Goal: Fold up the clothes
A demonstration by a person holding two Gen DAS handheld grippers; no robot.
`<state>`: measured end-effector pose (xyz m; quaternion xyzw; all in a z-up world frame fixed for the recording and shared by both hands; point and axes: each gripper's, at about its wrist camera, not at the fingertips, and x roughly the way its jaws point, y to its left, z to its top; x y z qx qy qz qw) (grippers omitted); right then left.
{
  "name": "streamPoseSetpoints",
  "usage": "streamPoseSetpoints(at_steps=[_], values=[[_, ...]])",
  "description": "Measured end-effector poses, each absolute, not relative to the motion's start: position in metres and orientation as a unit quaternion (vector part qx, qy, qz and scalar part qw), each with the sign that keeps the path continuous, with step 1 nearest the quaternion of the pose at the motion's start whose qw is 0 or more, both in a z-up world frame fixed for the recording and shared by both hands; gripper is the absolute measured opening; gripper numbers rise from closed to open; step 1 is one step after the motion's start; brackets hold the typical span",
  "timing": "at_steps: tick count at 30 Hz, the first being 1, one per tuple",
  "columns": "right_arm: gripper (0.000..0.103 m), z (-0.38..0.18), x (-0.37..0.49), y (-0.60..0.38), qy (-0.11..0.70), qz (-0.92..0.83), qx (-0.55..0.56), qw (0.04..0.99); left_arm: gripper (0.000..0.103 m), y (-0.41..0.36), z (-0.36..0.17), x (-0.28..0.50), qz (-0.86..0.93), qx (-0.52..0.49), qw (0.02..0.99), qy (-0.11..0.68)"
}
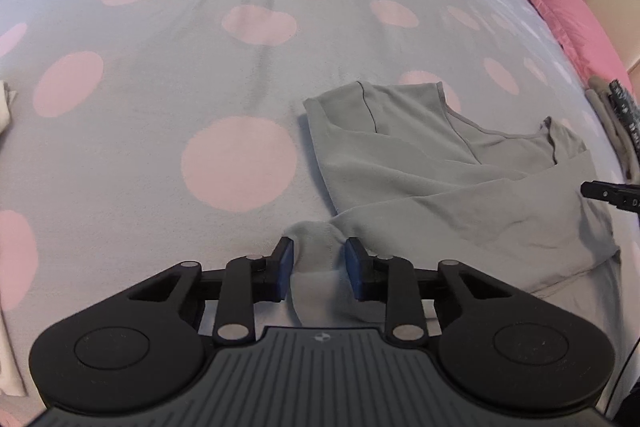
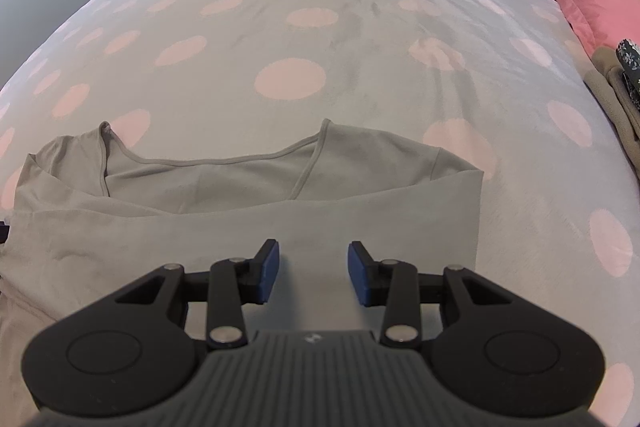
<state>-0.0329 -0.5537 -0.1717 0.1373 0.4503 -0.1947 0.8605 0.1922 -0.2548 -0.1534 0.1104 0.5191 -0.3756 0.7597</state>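
Below, left wrist view: the left gripper (image 1: 318, 267) has its blue pads bracketing a bunched cuff of the grey top (image 1: 440, 183), which lies partly folded on the polka-dot bed cover (image 1: 160, 67); whether the pads press the cloth cannot be told. The other gripper's tip shows at the right edge. Right wrist view: the right gripper (image 2: 314, 273) hovers about half open over the top's lower panel (image 2: 280, 227), holding nothing. Risk: a shallow pinch may let the sleeve slip, or catch the cover and drag it along.
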Motion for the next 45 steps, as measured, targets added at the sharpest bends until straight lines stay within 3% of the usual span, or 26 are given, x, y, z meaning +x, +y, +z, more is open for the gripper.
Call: streamPoseSetpoints(at_steps=[11,22,24,26,27,34,45], values=[[0.042,-0.168,-0.038,-0.551,0.445,-0.193,0.135,0.864,0.005,-0.266,-0.081,0.17,-0.445,0.087,0.728,0.515],[0.042,-0.157,-0.04,-0.538,0.437,-0.173,0.128,0.873,0.006,-0.32,-0.095,0.141,-0.475,0.085,0.712,0.511],[0.042,-0.155,-0.039,-0.533,0.437,-0.166,0.126,0.875,0.014,-0.327,-0.098,0.139,-0.476,0.083,0.711,0.511],[0.043,-0.153,-0.039,-0.528,0.437,-0.158,0.123,0.877,0.04,-0.331,-0.098,0.136,-0.483,0.082,0.705,0.513],[0.043,-0.153,-0.039,-0.526,0.437,-0.154,0.122,0.878,0.043,-0.331,-0.097,0.134,-0.485,0.081,0.707,0.509],[0.043,-0.141,-0.039,-0.508,0.427,-0.124,0.116,0.888,0.045,-0.314,-0.076,0.146,-0.465,0.051,0.742,0.48],[0.042,-0.142,-0.025,-0.459,0.433,-0.012,0.109,0.895,0.044,-0.292,-0.106,0.132,-0.496,0.161,0.733,0.437]])
